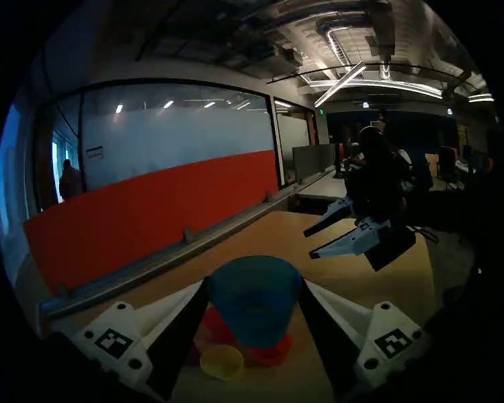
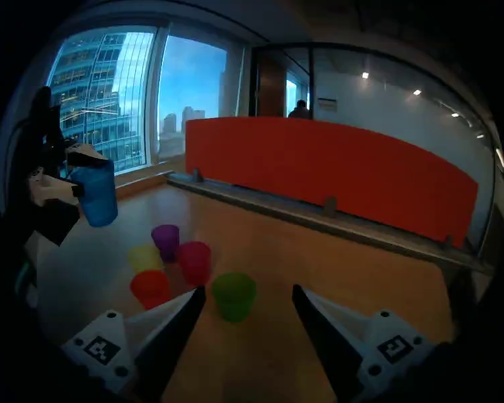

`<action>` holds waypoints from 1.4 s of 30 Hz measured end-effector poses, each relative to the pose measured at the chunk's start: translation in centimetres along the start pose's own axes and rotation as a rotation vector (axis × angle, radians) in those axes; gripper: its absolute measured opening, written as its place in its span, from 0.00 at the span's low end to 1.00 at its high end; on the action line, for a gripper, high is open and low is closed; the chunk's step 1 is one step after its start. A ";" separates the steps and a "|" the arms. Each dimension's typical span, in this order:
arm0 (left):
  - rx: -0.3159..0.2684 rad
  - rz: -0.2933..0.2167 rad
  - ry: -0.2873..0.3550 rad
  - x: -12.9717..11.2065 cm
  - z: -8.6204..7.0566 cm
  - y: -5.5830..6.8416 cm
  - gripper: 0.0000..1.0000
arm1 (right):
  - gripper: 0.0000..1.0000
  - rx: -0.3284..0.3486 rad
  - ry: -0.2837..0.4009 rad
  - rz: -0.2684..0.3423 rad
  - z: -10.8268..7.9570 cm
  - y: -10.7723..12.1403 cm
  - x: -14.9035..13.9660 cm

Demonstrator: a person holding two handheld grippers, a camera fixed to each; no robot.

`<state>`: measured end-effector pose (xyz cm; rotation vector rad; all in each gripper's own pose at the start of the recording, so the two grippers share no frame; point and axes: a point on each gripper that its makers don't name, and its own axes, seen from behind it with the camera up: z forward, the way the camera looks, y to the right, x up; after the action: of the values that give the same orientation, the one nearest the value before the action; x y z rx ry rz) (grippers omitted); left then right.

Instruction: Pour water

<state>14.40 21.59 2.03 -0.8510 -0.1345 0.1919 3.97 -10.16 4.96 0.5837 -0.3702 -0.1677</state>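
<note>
The left gripper point(image 1: 253, 285) is clamped on a blue cup point(image 1: 253, 310): both fingers point(image 1: 185, 316) press against its sides, spread just as far as the cup is wide. The cup is translucent plastic, round and tapering from a wide rim to a narrower base, and it is held in the air close to upright. Whether it holds water cannot be told. Below it, past the fingertips, a red cup point(image 1: 273, 350) and a small yellow cup point(image 1: 222, 361) stand on the wooden worktop point(image 1: 373, 282), the yellow one nearest the camera. Farther ahead and to the right of these fingers, the right gripper point(image 1: 308, 245) hangs over the worktop with its two white, wedge-shaped fingers apart.

The right gripper view shows those fingers point(image 2: 178, 316) spread wide and gripping nothing. Just ahead of them, nearer the left fingertip, a green cup point(image 2: 233, 295) stands upright on the worktop without touching either finger. To the left of the left finger is the rest of the cluster: the red cup nearest, the yellow cup behind it, then a purple cup point(image 2: 165, 240) and a magenta cup point(image 2: 194, 260) side by side. All are smooth, translucent tapered tumblers. Well off to the left, the left gripper holds the blue cup up above the level of the cluster. This view also takes in tall windows point(image 2: 104, 101) with towers outside. An orange partition panel point(image 2: 332, 168) runs along the far edge of the worktop.
</note>
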 end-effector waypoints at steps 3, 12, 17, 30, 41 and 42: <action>0.003 0.001 0.009 0.2 -0.2 -0.1 0.90 | 1.00 0.014 -0.009 -0.012 0.3 -0.3 -0.3; 0.023 -0.012 0.029 1.0 -0.8 -0.9 0.90 | 1.00 0.039 -0.035 -0.034 1.5 -0.7 -1.3; 0.032 -0.025 0.042 1.4 -1.1 -1.5 0.90 | 1.00 0.044 -0.046 -0.036 2.1 -0.7 -1.7; 0.049 -0.047 0.105 3.0 -1.7 -2.5 0.90 | 1.00 0.051 -0.080 -0.054 3.1 -0.5 -2.9; 0.066 -0.060 0.135 3.9 -2.2 -3.5 0.90 | 1.00 0.065 -0.110 -0.068 4.1 -0.7 -3.9; 0.068 -0.060 0.137 3.9 -2.3 -3.6 0.90 | 1.00 0.066 -0.113 -0.070 4.2 -0.7 -4.0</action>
<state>19.08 18.49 3.40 -0.7886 -0.0255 0.0812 -1.34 -11.87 6.64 0.6543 -0.4663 -0.2570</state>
